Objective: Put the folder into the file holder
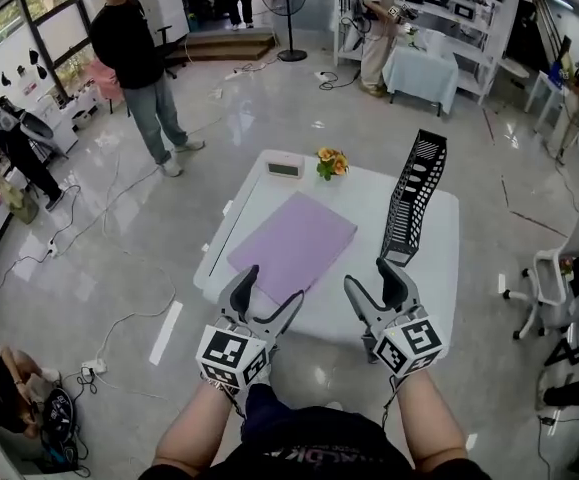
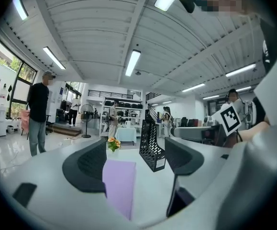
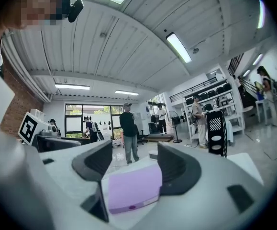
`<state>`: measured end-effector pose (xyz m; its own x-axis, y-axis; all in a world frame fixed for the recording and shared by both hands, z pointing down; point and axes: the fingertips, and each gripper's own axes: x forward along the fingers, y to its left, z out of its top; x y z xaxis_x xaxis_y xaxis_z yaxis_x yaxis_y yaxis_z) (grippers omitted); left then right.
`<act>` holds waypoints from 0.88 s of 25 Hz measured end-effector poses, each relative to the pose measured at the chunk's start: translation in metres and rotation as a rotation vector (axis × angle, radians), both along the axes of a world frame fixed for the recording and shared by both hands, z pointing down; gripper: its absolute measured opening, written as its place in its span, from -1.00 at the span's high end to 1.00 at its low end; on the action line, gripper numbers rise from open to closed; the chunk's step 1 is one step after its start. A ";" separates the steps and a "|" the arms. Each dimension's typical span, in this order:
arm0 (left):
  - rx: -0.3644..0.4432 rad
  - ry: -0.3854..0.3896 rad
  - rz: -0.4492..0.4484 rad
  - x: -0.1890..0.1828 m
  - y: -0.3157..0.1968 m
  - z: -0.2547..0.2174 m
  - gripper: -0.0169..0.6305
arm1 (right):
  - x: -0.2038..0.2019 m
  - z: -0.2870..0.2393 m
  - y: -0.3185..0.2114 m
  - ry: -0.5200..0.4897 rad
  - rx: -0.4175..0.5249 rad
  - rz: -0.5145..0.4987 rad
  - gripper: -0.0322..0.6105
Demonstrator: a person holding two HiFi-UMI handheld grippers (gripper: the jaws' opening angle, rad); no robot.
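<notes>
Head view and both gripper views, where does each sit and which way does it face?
Head view: on the person's head, steeply down at the table; forearms, left hand-held gripper and right hand-held gripper show.
Left gripper view: on the left one, level across the table, open jaws showing.
Right gripper view: likewise on the right.
Both share the folder and file holder.

Lilac folder (image 1: 291,245), black mesh file holder (image 1: 416,193), seemingly orange flowers (image 1: 331,161)

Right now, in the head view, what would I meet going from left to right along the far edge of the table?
small white device → orange flowers → black file holder. The purple folder lies nearer and spans under the first two, so it is left out.
</notes>
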<state>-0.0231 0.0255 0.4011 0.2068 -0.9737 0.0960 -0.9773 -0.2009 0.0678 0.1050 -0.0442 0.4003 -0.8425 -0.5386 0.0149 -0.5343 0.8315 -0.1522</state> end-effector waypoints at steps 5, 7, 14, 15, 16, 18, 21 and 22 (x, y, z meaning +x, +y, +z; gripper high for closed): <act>-0.015 0.010 0.076 -0.045 -0.037 -0.002 -0.19 | -0.035 0.000 -0.028 0.016 -0.021 0.089 0.03; -0.020 0.020 0.103 -0.062 -0.053 -0.003 -0.19 | -0.047 0.000 -0.038 0.025 -0.030 0.122 0.03; -0.048 0.040 0.201 -0.109 -0.100 0.004 -0.19 | -0.076 0.005 -0.068 0.045 -0.071 0.247 0.03; -0.052 0.043 0.214 -0.114 -0.107 0.006 -0.19 | -0.079 0.006 -0.073 0.045 -0.076 0.265 0.03; -0.057 0.047 0.227 -0.120 -0.112 0.008 -0.19 | -0.082 0.006 -0.077 0.043 -0.082 0.283 0.03; -0.068 0.053 0.255 -0.130 -0.123 0.012 -0.19 | -0.087 0.009 -0.083 0.038 -0.094 0.320 0.03; -0.085 0.056 0.301 -0.140 -0.135 0.019 -0.19 | -0.093 0.012 -0.087 0.042 -0.103 0.376 0.03; -0.089 0.055 0.317 -0.142 -0.139 0.021 -0.19 | -0.095 0.013 -0.088 0.044 -0.106 0.393 0.03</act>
<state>-0.1655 -0.1132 0.4218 0.5055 -0.8483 0.1577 -0.8614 -0.4854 0.1498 0.0103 -0.1320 0.4132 -0.5701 -0.8129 0.1186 -0.8161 0.5438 -0.1959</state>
